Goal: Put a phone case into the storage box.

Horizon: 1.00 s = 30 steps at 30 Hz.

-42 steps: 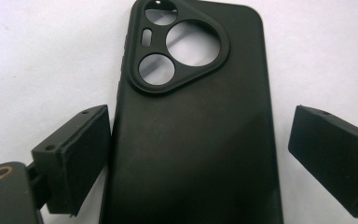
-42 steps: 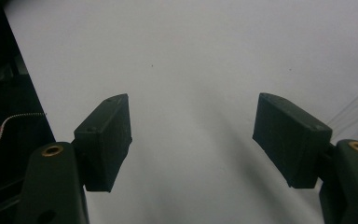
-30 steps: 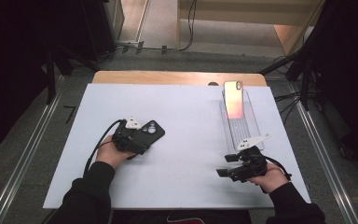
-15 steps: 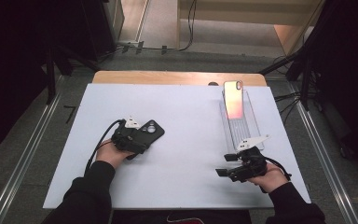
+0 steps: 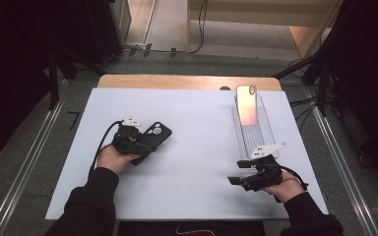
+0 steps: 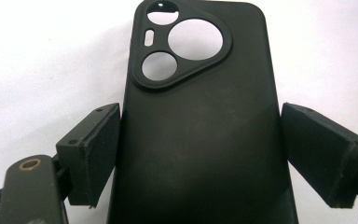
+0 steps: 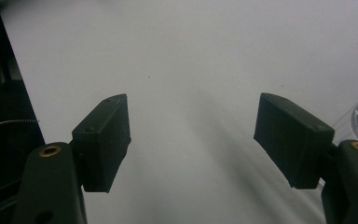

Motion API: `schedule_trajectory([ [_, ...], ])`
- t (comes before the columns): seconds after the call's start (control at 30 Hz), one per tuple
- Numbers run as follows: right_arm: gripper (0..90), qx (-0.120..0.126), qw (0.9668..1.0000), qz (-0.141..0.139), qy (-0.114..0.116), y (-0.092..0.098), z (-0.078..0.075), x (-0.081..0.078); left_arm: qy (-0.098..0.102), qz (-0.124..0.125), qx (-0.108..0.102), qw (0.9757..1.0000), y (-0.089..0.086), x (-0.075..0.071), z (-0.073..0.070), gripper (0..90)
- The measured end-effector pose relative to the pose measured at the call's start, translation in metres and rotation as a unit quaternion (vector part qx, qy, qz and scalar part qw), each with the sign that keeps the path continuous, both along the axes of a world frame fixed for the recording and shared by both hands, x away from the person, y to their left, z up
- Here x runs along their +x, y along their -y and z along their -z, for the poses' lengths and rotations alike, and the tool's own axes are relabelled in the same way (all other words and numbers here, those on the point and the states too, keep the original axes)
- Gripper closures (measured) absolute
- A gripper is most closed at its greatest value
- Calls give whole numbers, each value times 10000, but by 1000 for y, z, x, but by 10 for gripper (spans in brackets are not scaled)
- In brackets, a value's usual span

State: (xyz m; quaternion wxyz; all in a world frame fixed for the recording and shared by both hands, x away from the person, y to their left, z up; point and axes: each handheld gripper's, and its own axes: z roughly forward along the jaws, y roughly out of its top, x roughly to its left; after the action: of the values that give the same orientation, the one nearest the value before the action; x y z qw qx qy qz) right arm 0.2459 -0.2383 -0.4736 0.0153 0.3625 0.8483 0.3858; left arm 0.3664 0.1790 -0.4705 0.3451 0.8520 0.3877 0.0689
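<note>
1. Worked at a white worktop (image 5: 202,123) with one tool in each hand, forearms in dark sleeves coming in over the near edge
2. Held the left tool (image 5: 145,141) over the left half of the worktop, about midway between the near and far edges, pinching a black phone case (image 5: 158,132) across its width
3. Saw, in the left gripper view, the pads (image 6: 100,149) set against the two long sides of the case, back face up, with the camera cut-outs (image 6: 182,44) at the end farthest from the hand
4. Kept the right tool (image 5: 238,173) low near the near right corner of the worktop, jaws spread wide with nothing between them, only bare white surface showing past them in the right gripper view
5. Left a phone (image 5: 246,104) with a glowing pink-orange screen at the far end of a clear tray (image 5: 256,135) along the right side of the worktop, well apart from the case and just beyond the right tool
</note>
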Motion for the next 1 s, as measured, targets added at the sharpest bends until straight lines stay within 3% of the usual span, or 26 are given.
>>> schedule_trajectory([
  [0.13, 249, 3, 10000, 5, 23, 1, 0, 0, -97, 35, -168, 9998, -1, -5, -7, 152],
  [0.27, 248, 40, 10000, 28, -72, 1, -1, 0, -156, 125, -184, 9996, 1, -11, -12, 152],
  [0.4, 248, 51, 9999, 4, 89, 0, -3, -1, -252, 260, -285, 9989, 7, -18, -14, 151],
  [0.6, 248, 78, 10000, -9, 8, 1, -5, -2, -357, 404, -397, 9978, 19, -29, -18, 151],
  [0.7, 236, 85, 9999, -1, -80, 0, -5, -1, -416, 420, -430, 9973, 23, -34, -18, 151],
  [1.0, 236, 74, 10000, -41, -7, 0, -7, -1, -567, 385, -536, 9962, 31, -47, -16, 150],
])
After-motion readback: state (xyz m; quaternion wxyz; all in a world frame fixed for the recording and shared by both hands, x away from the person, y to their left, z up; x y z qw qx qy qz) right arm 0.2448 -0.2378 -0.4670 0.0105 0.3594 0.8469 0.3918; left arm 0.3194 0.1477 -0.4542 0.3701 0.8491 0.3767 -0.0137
